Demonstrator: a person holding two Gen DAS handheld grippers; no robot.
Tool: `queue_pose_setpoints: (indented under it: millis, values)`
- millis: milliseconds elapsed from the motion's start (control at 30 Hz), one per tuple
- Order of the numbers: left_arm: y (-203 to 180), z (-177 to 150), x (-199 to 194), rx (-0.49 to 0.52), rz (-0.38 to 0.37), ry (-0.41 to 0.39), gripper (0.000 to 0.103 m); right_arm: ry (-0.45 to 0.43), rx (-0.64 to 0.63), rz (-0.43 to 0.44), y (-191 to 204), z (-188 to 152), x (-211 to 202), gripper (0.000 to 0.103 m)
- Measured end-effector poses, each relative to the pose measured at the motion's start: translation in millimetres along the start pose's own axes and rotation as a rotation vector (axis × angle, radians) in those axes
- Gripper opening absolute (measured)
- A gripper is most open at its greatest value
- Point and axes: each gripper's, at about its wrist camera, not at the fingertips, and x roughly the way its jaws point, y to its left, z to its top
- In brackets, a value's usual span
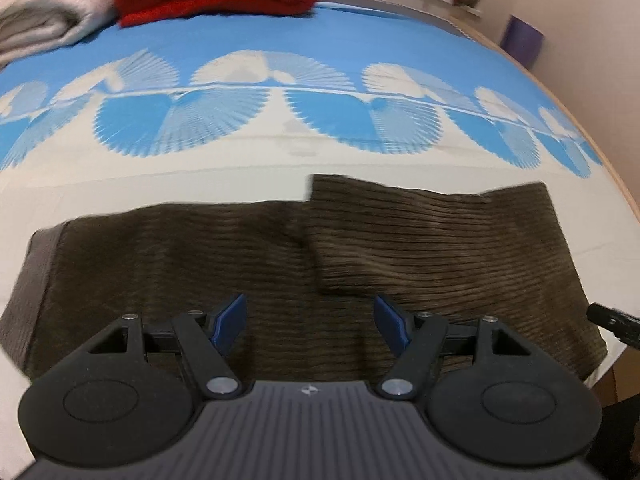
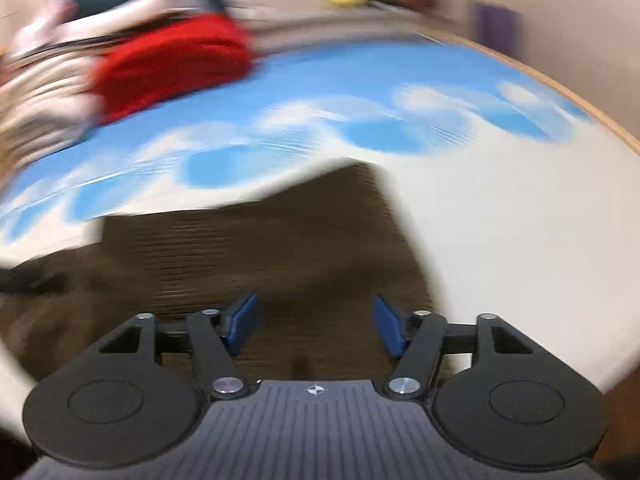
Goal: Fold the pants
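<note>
We see even, soft indoor light; the left wrist view is mostly sharp, the right wrist view heavily motion-blurred, both bowed at the edges.

No text, label, brand name or number can be read in either view. The only sign is a small round crosshair mark, a circle cut into quarters, on the ribbed grey housing of each gripper: one on the left gripper (image 1: 311, 330) body, one on the right gripper (image 2: 316, 330) body. The right wrist view is heavily blurred, so anything printed further off there cannot be made out.
</note>
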Motion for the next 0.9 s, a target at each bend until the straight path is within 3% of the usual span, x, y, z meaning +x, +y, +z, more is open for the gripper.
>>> queue_pose_setpoints:
  millis: [67,167,267,333,400,467,567,667,733,800,833,867,900]
  values:
    - [-12,2,1,0.032,-0.008,-0.008,0.076,0.082,0.088,-0.059,-25,-5,14,0.067]
    - [-25,3,3,0.060,-0.017,-0.019,0.076,0.205,0.244,-0.007,-54,-13,35,0.068]
    - [-30,4,3,0.053,-0.035,-0.030,0.076,0.236,0.326,0.049,-65,-18,43,0.067]
    - [-32,5,1,0.050,-0.058,-0.046,0.076,0.218,0.325,0.052,-57,-14,39,0.059]
    - [-34,7,-5,0.043,-0.099,-0.068,0.076,0.168,0.286,0.065,-51,-11,21,0.033]
    - [-32,10,-13,0.015,-0.205,-0.096,0.079,0.035,0.113,0.080,-20,-3,-2,0.028]
    - [-29,14,-29,-0.028,-0.424,-0.137,0.090,-0.251,-0.327,0.183,50,-7,-51,0.027]
    - [-30,16,-37,-0.039,-0.600,-0.135,0.096,-0.374,-0.617,0.359,102,-39,-82,0.028]
    - [-31,15,-37,-0.029,-0.638,-0.116,0.096,-0.401,-0.767,0.424,129,-63,-89,0.027]
    - [-29,13,-36,-0.011,-0.558,-0.119,0.095,-0.412,-0.904,0.473,152,-85,-92,0.027]
    - [-27,12,-32,0.003,-0.483,-0.111,0.082,-0.418,-0.937,0.495,161,-92,-95,0.027]
    - [-25,11,-28,0.010,-0.429,-0.093,0.048,-0.420,-0.957,0.515,168,-95,-96,0.027]
    - [-20,10,-23,0.011,-0.378,-0.072,0.029,-0.421,-0.969,0.533,173,-97,-97,0.027]
